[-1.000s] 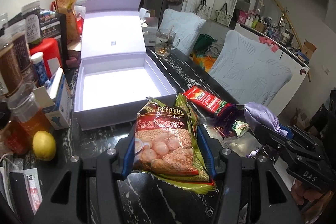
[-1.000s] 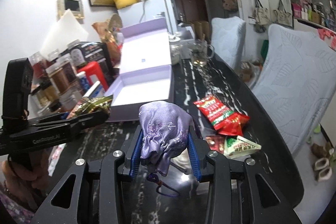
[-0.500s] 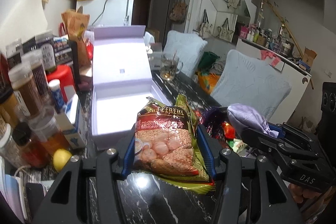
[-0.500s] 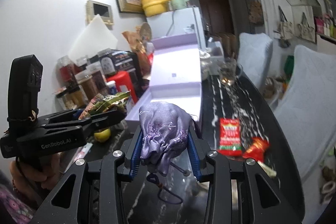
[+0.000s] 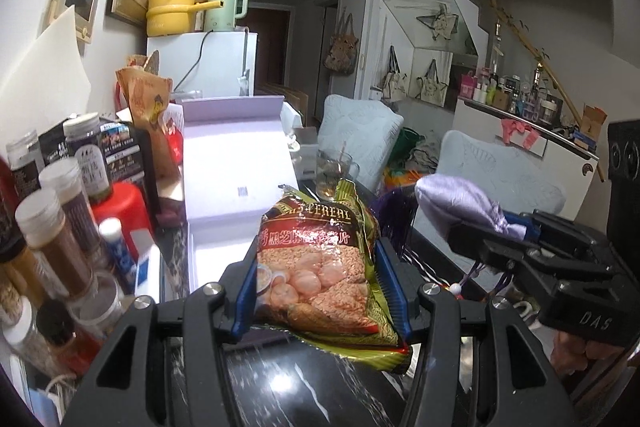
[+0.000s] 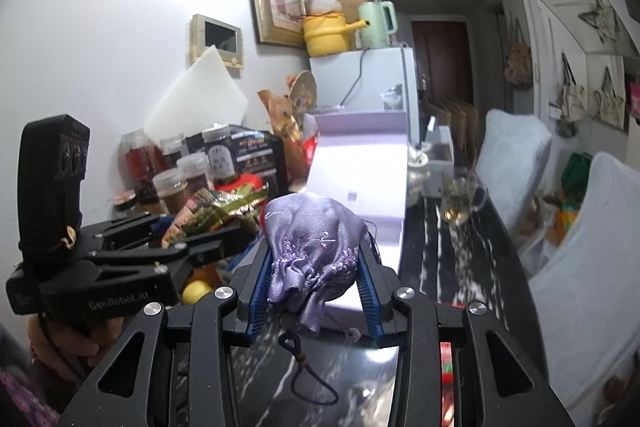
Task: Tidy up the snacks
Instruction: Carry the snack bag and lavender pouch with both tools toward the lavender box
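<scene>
My left gripper (image 5: 318, 267) is shut on a cereal snack bag (image 5: 320, 263), held above the black marble table just in front of the open lavender box (image 5: 224, 235). My right gripper (image 6: 312, 267) is shut on a purple satin drawstring pouch (image 6: 310, 247), lifted beside the left one; the pouch (image 5: 456, 201) also shows at the right of the left wrist view. The box (image 6: 360, 171) stands with its lid upright behind both grippers. A red snack packet (image 6: 446, 363) peeks out under the right gripper's frame.
Jars and bottles (image 5: 52, 227), a red container (image 5: 120, 211) and a lemon (image 6: 196, 291) crowd the table's left side. A glass mug (image 5: 334, 173) stands beyond the box. Padded chairs (image 6: 576, 251) line the right edge. A hand (image 6: 68, 339) holds the left gripper's handle.
Both grippers have risen and tilted up with their loads, moving closer to the box. The loose snack packets on the table have dropped almost out of view.
</scene>
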{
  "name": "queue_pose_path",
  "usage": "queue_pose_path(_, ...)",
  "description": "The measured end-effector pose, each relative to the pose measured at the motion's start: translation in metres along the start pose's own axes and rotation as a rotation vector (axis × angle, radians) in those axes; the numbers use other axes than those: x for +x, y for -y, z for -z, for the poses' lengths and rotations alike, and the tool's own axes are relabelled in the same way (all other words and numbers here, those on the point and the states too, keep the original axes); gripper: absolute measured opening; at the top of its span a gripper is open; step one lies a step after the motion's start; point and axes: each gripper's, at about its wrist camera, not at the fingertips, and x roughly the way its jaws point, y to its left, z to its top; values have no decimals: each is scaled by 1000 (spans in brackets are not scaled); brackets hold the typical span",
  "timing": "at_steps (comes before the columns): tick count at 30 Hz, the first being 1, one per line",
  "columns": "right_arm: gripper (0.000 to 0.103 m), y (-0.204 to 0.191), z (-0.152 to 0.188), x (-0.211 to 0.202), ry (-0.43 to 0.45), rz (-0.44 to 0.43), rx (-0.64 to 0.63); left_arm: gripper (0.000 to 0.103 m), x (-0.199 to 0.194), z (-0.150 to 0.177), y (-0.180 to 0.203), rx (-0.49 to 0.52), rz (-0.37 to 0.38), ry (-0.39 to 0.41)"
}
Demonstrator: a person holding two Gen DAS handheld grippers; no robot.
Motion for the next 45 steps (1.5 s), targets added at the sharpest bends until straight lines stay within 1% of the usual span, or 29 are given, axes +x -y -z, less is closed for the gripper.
queue_pose_path(5,39,5,-24,17,10,-14,-20,53,10,-17,-8,34,-36,36)
queue_pose_path(11,39,11,-50,41,23,-3,-56,53,26,-37,-17,63,-70,71)
queue_pose_path(19,39,24,-79,77,19,34,-78,53,57,-55,-38,47,-81,83)
queue_pose_path(23,39,32,-90,100,12,36,-80,53,75,-63,-48,36,-93,79)
queue_pose_path(27,39,40,-95,125,-2,26,-71,53,95,-68,-58,30,-109,65)
queue_pose_path(31,39,44,-95,151,-19,20,-71,53,117,-65,-68,20,-128,36)
queue_pose_path(38,39,53,-85,202,-90,-20,-35,53,155,-51,-83,-3,-141,-36)
queue_pose_path(41,39,58,-79,217,-112,-16,-25,53,169,-45,-89,-3,-168,-65)
queue_pose_path(45,39,61,-72,236,-143,-4,-32,53,185,-35,-93,-3,-183,-100)
